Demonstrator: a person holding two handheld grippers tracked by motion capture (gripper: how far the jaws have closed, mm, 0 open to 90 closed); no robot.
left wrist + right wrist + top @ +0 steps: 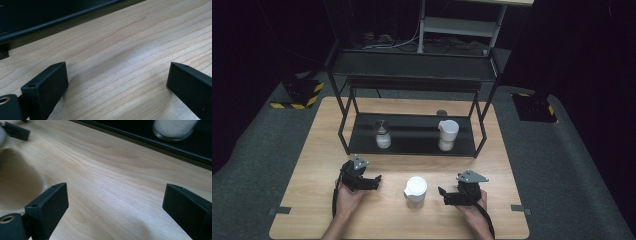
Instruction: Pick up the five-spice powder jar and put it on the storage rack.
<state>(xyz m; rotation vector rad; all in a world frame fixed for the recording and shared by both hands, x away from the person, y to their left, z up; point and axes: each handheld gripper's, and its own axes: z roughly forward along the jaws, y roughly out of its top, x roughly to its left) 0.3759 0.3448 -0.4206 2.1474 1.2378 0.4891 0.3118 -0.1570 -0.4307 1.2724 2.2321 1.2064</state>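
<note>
A glass jar with a white lid point(415, 189) stands on the wooden table point(312, 165), near its front, between my two grippers. My left gripper point(375, 181) rests left of the jar, jaws open and aimed toward it. In the left gripper view the left gripper point(117, 72) has bare wood between its jaws. My right gripper point(443, 195) lies right of the jar, also open. In the right gripper view the right gripper point(115, 197) spans bare table, and the jar point(17, 185) is a blur at the left edge, outside the jaws.
A black metal rack point(412, 65) stands at the back of the table. Its low tray point(412, 145) holds a jar with a metal cap point(382, 135) and a white-lidded jar point(448, 134), whose base of white grains point(175, 128) is in view. Grey carpet surrounds the table.
</note>
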